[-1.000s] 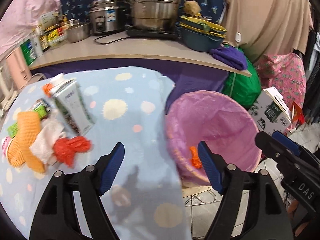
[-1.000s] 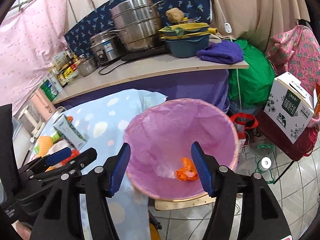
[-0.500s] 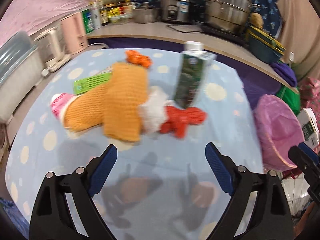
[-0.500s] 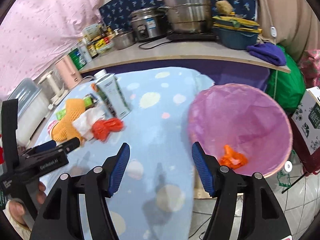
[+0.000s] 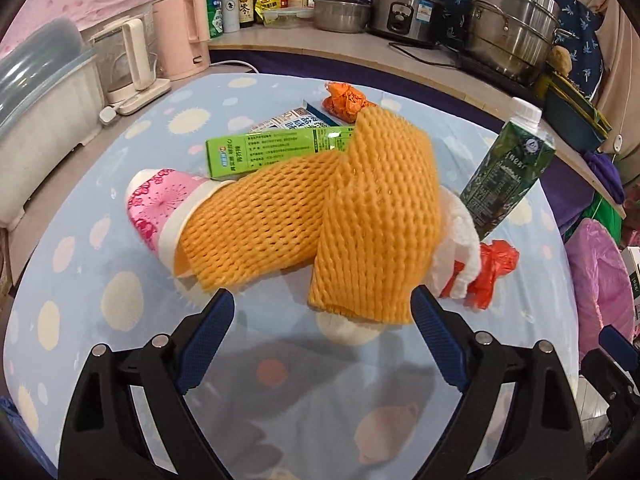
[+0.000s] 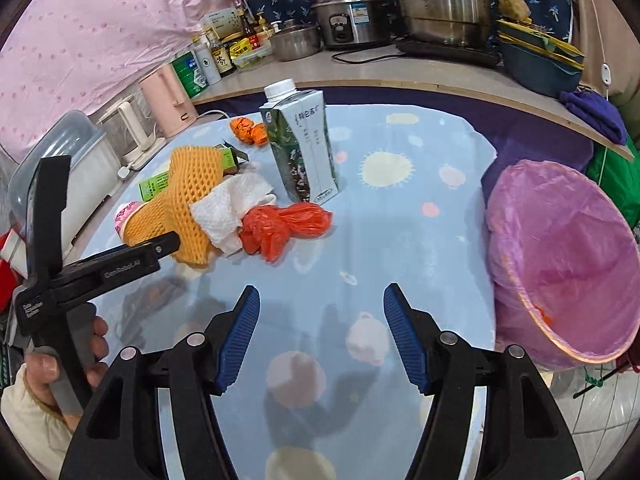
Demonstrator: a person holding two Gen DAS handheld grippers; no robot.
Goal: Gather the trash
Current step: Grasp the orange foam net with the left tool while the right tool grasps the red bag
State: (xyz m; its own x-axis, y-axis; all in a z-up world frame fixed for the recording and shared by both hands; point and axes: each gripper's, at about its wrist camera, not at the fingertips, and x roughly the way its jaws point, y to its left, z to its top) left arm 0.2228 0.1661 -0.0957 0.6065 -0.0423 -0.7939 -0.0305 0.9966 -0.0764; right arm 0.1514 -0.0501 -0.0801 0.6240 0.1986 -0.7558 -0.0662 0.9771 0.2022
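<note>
On the blue spotted tablecloth [image 5: 120, 184] lies a heap of trash. Two orange foam nets [image 5: 352, 216] [image 6: 188, 196] cover a pink-patterned cup [image 5: 150, 204], a green box [image 5: 272, 148] and white tissue [image 6: 232, 204]. A red plastic bag [image 6: 284, 226] [image 5: 490, 272] lies by the tissue, a green milk carton [image 6: 300, 140] [image 5: 508, 176] stands upright, and an orange wad [image 5: 346, 98] lies further back. My left gripper [image 5: 320, 312] is open, its tips just short of the nearer net. My right gripper [image 6: 322, 312] is open over bare cloth. The pink-lined bin [image 6: 560, 256] stands at the table's right edge.
A counter [image 6: 380, 70] behind the table carries pots, a rice cooker, bottles and stacked bowls. A pink kettle [image 5: 182, 36] and a white appliance stand at the table's far left, beside a plastic tub [image 5: 44, 92]. A hand [image 6: 44, 372] holds the left gripper.
Both grippers have swung left from the pink bin to the table. The left one has closed in on the orange nets and its jaws have widened. The right one now faces the cloth.
</note>
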